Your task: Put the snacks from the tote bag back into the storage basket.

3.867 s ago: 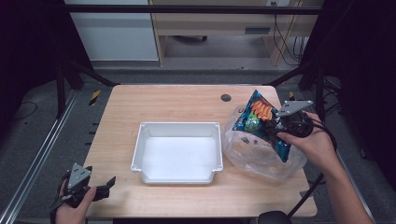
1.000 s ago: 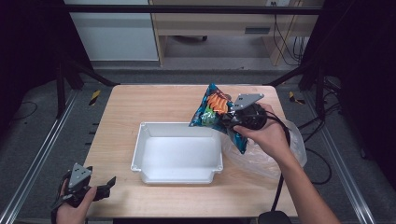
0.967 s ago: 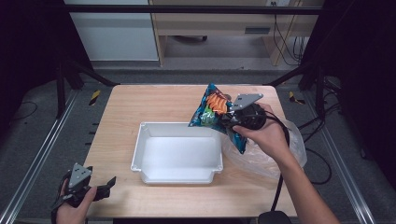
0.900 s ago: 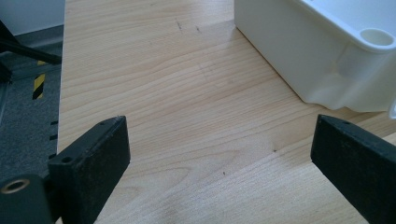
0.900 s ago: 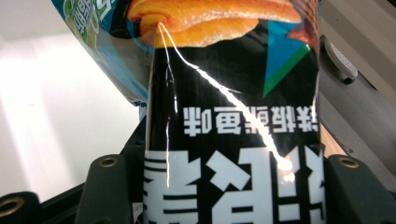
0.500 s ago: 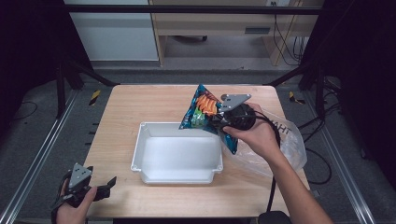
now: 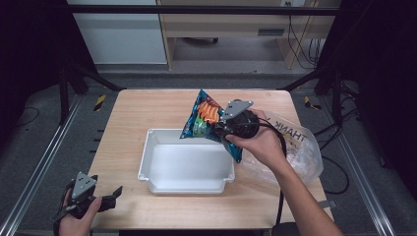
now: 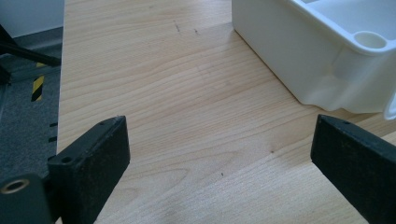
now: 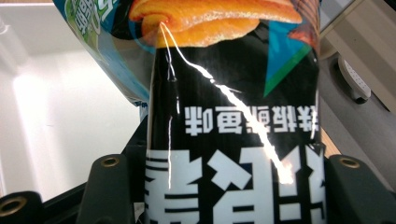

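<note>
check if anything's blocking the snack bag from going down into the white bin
Nothing visible is. The right gripper holds the snack bag in the air over the far right rim of the white bin, whose inside looks bare. The left gripper rests open at the table's near left corner.

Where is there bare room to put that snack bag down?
The white bin is empty inside, right below the snack bag in the right gripper. Bare table runs left of the bin toward the open left gripper, and behind it. The right side is crowded by the clear plastic bag.
</note>
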Tool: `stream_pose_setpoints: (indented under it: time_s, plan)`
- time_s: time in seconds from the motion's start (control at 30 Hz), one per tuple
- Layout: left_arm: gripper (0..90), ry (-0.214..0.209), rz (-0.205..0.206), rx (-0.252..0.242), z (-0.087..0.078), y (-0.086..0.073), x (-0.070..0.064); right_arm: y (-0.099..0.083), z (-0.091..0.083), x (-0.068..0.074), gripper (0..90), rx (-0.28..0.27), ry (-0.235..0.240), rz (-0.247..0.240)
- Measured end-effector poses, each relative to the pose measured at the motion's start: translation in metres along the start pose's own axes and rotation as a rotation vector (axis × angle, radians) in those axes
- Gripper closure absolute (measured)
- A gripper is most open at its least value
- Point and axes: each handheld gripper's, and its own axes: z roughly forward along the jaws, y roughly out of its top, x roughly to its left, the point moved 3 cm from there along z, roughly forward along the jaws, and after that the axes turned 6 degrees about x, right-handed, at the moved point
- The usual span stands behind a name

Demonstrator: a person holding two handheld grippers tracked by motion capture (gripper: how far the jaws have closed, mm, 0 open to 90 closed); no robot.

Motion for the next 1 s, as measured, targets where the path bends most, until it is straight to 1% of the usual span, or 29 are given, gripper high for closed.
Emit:
stream_pose_setpoints:
  time_s: [0.33,0.4,0.47,0.7,0.83,0.9,1.0]
  plan:
    - [4.2,-0.002,0.002,0.0,0.0,0.0,0.0,0.009,0.005,0.006,42.2,-0.008,0.01,-0.017]
    - [4.2,-0.004,0.003,0.002,0.0,0.0,0.0,0.01,0.005,0.007,42.2,-0.003,0.012,-0.021]
    - [4.2,-0.004,0.002,0.001,0.0,0.0,0.0,0.012,0.005,0.009,42.2,-0.011,0.016,-0.021]
    - [4.1,-0.006,0.007,0.004,0.001,0.001,-0.001,0.019,0.005,0.018,42.2,-0.015,0.026,-0.052]
    - [4.1,-0.006,0.006,0.004,0.001,0.001,-0.001,0.022,0.006,0.02,42.2,-0.016,0.031,-0.062]
    - [4.1,-0.005,0.006,0.004,0.001,0.001,-0.001,0.025,0.008,0.023,42.2,-0.012,0.039,-0.079]
    - [4.2,-0.006,0.007,0.004,0.001,0.001,-0.001,0.028,0.01,0.026,42.2,-0.012,0.044,-0.089]
